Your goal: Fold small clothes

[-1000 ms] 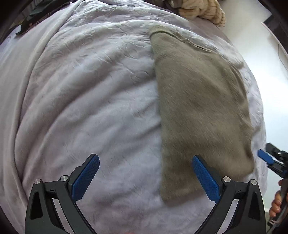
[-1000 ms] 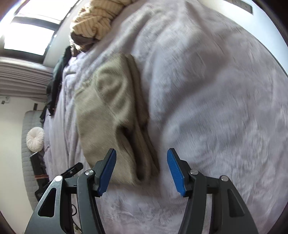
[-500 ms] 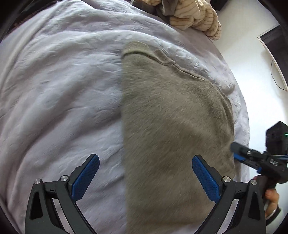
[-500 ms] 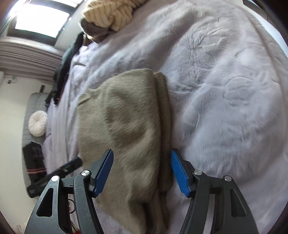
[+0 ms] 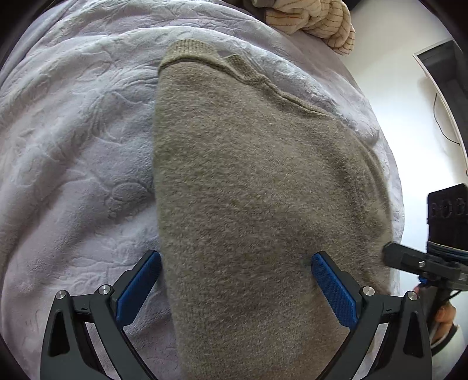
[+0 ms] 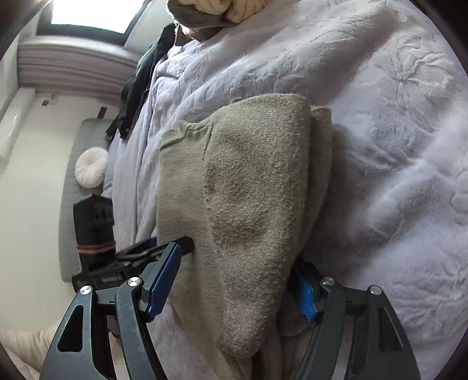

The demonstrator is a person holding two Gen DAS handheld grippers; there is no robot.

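An olive-brown knitted sweater [image 5: 257, 204] lies folded lengthwise on a lilac bedspread [image 5: 73, 146]. It also shows in the right wrist view [image 6: 251, 204], with its folded layers stacked at the right edge. My left gripper [image 5: 234, 280] is open, its jaws straddling the near end of the sweater. My right gripper [image 6: 234, 277] is open, its jaws either side of the sweater's side edge. The right gripper shows at the right edge of the left wrist view [image 5: 421, 263]; the left gripper shows in the right wrist view [image 6: 146, 251].
A heap of striped cream clothes [image 5: 316, 17] lies at the far end of the bed; it also shows in the right wrist view [image 6: 216, 11]. Dark garments [image 6: 140, 87] hang off the bed's far side. A round white cushion [image 6: 90, 171] lies on a grey bench beside the bed.
Both grippers have moved in close over the sweater, which now fills the space between each pair of jaws. Both stay open.
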